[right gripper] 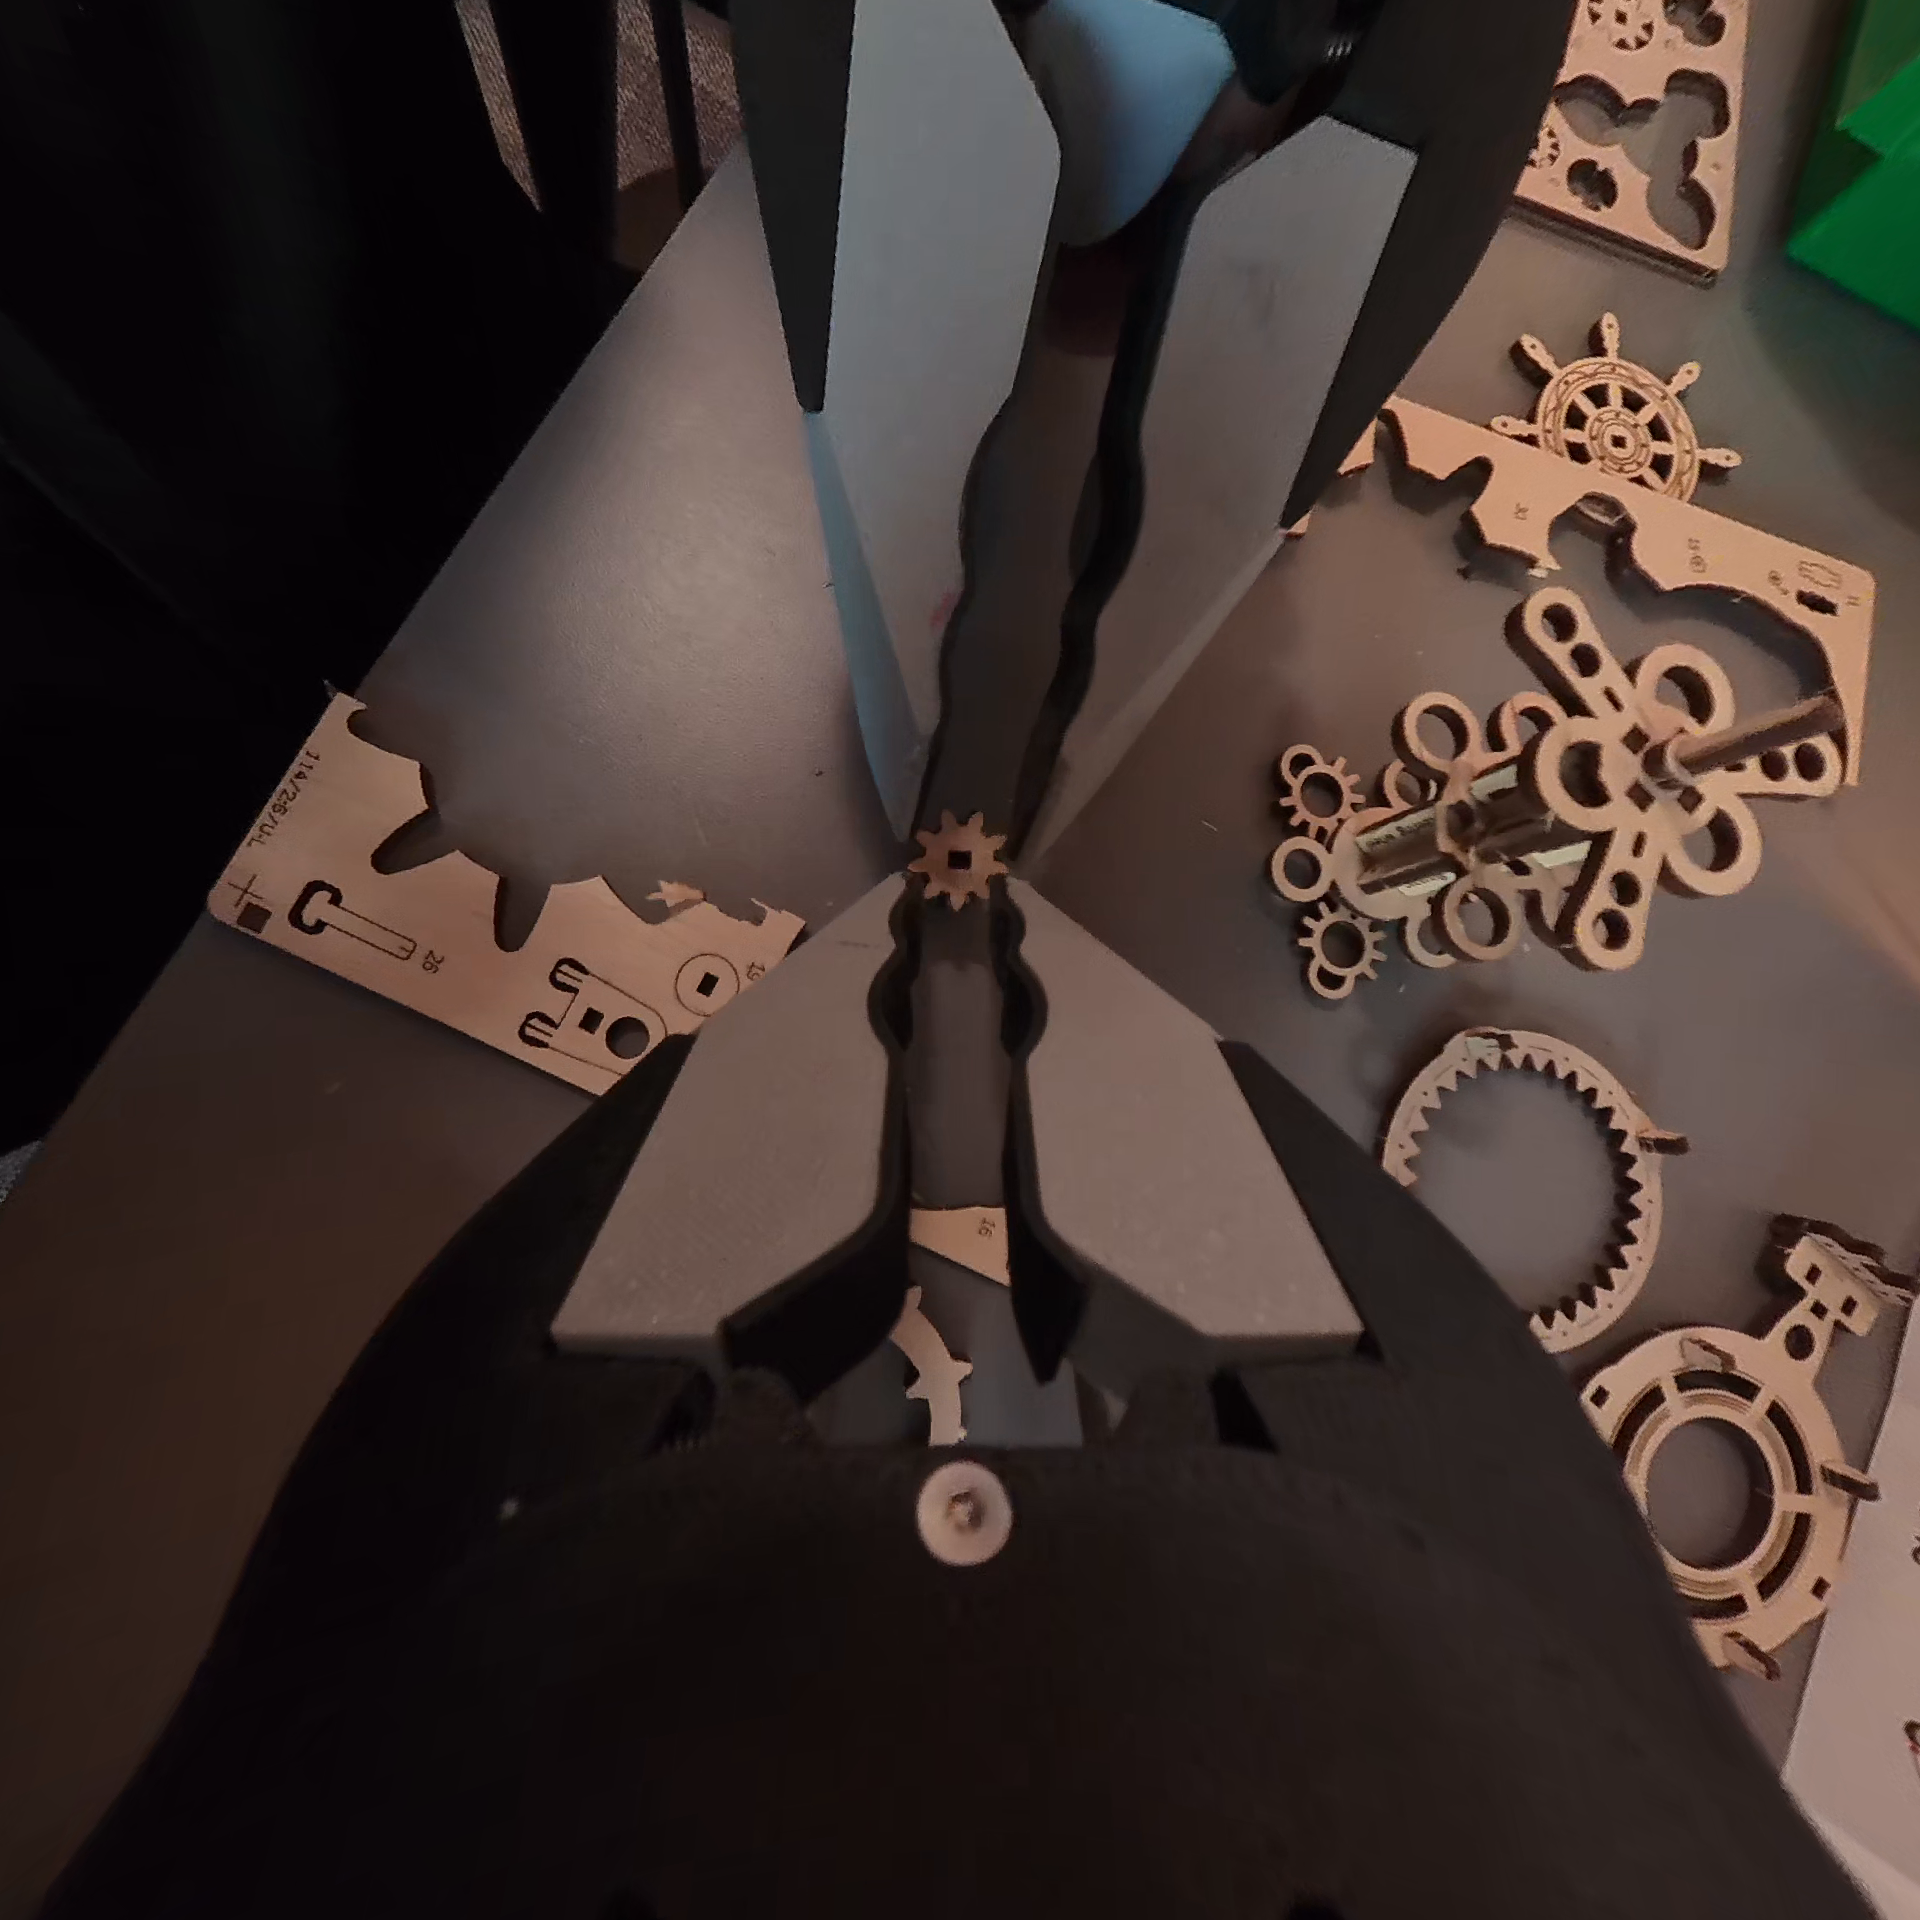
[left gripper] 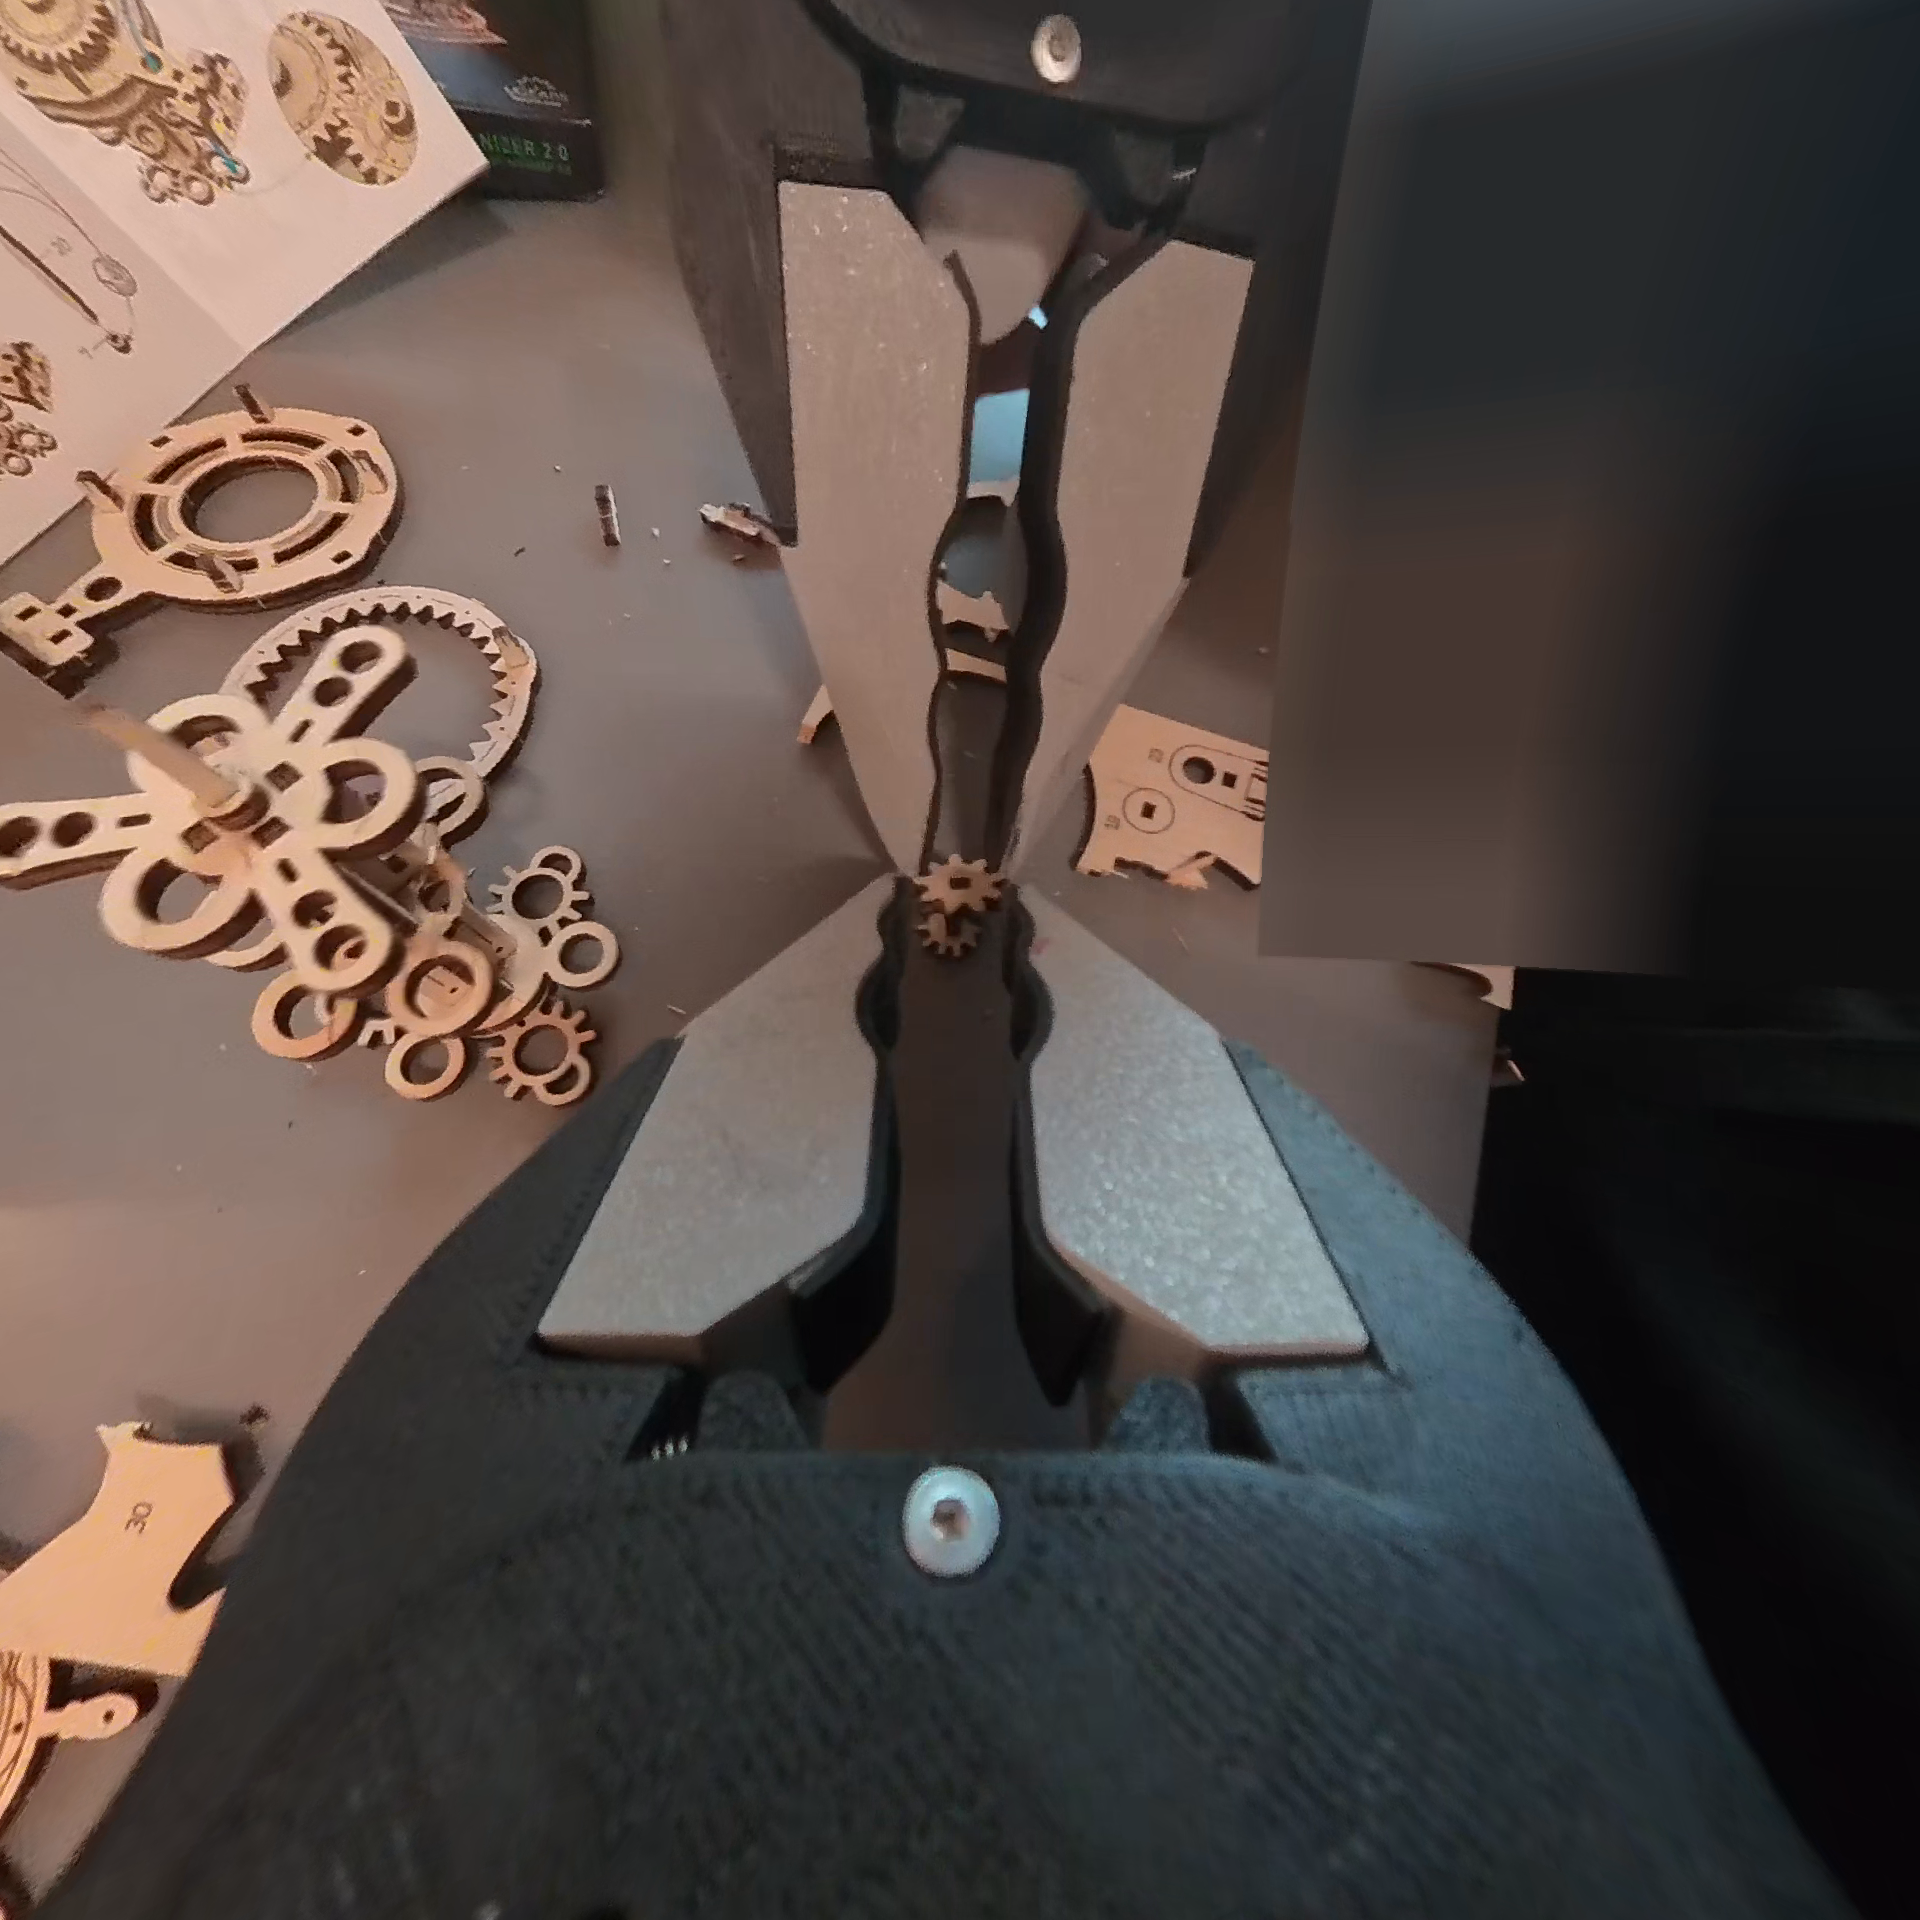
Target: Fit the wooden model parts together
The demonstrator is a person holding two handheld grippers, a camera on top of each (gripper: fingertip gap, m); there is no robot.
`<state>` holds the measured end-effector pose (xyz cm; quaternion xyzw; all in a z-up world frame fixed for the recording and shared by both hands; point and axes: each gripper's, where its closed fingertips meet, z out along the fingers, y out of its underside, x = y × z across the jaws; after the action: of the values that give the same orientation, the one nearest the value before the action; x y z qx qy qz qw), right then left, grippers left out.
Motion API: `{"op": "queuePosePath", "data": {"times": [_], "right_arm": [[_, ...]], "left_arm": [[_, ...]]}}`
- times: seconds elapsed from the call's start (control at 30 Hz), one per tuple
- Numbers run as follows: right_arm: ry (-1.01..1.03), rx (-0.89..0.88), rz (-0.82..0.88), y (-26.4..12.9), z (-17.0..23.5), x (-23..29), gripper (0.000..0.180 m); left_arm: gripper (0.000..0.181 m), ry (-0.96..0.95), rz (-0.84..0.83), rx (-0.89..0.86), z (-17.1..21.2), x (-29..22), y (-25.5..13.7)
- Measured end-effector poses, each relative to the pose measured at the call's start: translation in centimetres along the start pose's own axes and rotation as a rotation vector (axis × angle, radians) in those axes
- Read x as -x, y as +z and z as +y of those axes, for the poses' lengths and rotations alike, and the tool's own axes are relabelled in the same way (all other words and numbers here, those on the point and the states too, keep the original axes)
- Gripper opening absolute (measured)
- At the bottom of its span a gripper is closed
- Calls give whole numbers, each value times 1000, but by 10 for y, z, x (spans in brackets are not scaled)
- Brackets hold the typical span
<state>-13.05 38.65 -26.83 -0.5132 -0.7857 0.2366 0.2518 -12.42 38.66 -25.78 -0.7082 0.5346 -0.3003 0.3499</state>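
Observation:
My left gripper (left gripper: 956, 920) and my right gripper (right gripper: 956, 896) meet tip to tip above the grey table, and both are closed on small wooden gear pieces. In the left wrist view two small toothed gears (left gripper: 958, 902) sit one against the other between the tips. The right wrist view shows one gear (right gripper: 956, 860) face-on with a square hole. The right gripper (left gripper: 971, 847) comes in from the top of the left wrist view. The left gripper (right gripper: 971, 821) comes in from the top of the right wrist view. The part-built model (left gripper: 260, 862) with ringed arms and an axle stands beside them (right gripper: 1558, 831).
A toothed ring (right gripper: 1434, 1101), a round frame piece (right gripper: 1662, 1382) and a ship's wheel (right gripper: 1616, 426) lie on the table. Punched wooden sheets (right gripper: 499, 914) lie under and beside the grippers. An instruction sheet (left gripper: 208, 156) and a black box (left gripper: 530, 125) lie at the far left. The table edge runs close on the dark side.

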Motion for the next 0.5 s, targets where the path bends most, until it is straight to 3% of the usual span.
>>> {"op": "queuePosePath", "data": {"times": [0.03,0.5], "right_arm": [[-3,2,1,0,0,0,9],[9,9,0,-1,-1,-1,9]], "left_arm": [[11,-7,-1,-12,-1,1,-1],[9,63,-40,12,3,1,-2]]}}
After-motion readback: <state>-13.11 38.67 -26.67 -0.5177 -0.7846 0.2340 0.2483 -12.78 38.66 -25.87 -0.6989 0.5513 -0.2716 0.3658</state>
